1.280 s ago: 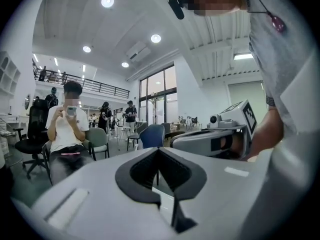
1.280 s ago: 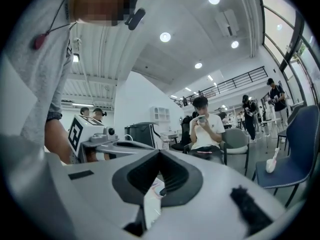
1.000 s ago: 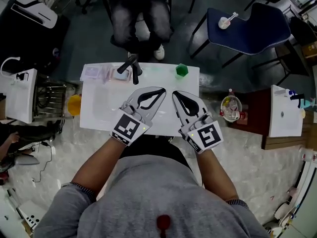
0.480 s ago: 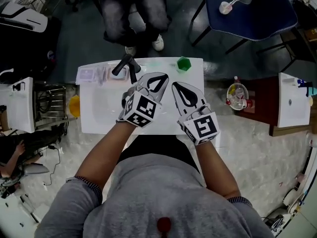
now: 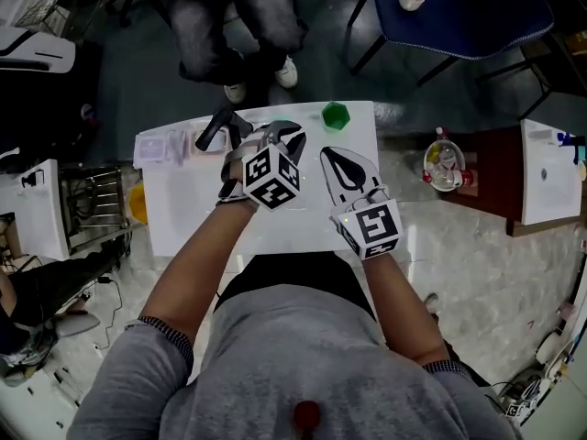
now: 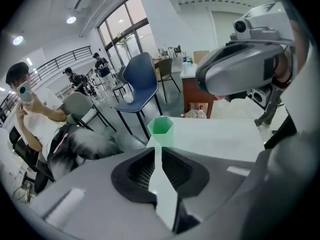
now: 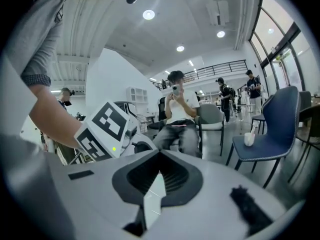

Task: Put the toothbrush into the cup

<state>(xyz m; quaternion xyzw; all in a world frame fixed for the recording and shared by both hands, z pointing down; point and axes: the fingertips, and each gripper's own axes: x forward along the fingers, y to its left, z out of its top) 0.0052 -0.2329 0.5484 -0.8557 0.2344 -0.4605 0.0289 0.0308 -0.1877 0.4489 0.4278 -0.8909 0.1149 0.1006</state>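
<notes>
The green hexagonal cup (image 5: 336, 115) stands upright at the far edge of the white table (image 5: 183, 209); the left gripper view shows the cup (image 6: 161, 126) just ahead of the jaws. My left gripper (image 5: 286, 136) points down at the table left of the cup. Its jaws are opening, with a thin gap and nothing between them (image 6: 158, 151). My right gripper (image 5: 335, 157) hovers beside it, shut and empty (image 7: 160, 153). Pale flat items (image 5: 170, 143) lie at the table's far left; I cannot make out the toothbrush among them.
A black handle-like object (image 5: 223, 125) rests at the table's far edge near the left gripper. A seated person (image 5: 240, 16) faces the table. A blue chair (image 5: 459, 12) and a brown side table (image 5: 477, 177) with bottles stand to the right.
Both grippers have sunk toward the table and moved to its far side. The left one tipped downward and rolled, so its marker cube now faces up.
</notes>
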